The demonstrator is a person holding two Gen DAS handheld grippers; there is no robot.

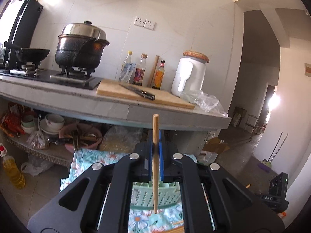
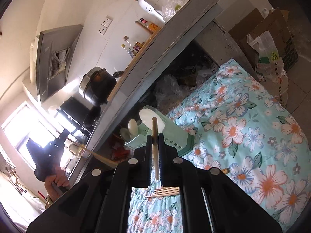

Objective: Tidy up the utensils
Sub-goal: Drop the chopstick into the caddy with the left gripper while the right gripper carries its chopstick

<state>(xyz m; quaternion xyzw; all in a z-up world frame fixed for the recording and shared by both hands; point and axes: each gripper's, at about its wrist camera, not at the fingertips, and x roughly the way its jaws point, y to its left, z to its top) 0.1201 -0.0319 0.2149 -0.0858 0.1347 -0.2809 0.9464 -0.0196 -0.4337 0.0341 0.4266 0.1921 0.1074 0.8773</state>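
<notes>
Pinching a wooden chopstick [image 1: 155, 155] between its blue pads, my left hand-held gripper [image 1: 155, 145] is raised in front of the kitchen counter, and the stick stands nearly upright through the jaws, its top end level with the counter's edge. Below it I see the pale green holder [image 1: 153, 196] on the floral cloth [image 1: 87, 157], with a couple more chopsticks lying on the cloth at the bottom edge of the left wrist view.

My right hand-held gripper [image 2: 155, 141] is likewise pressed together on a second chopstick [image 2: 155, 147], which runs up through the jaws and ends in front of the green utensil holder [image 2: 171, 134]. That holder lies on the floral cloth at its near-left edge, just beside the counter's base, and it already carries white spoons [image 2: 132, 126] in its compartments. A small bundle of loose chopsticks [image 2: 165, 191] rests on the cloth directly under my right hand-held gripper, and one more stick end shows just to its right.

On the counter stand a black pot [image 1: 79, 52] with a steel lid, a wok [image 1: 32, 53], a cutting board [image 1: 143, 95] with a knife [image 1: 139, 91], several bottles and a white jug [image 1: 189, 75].
</notes>
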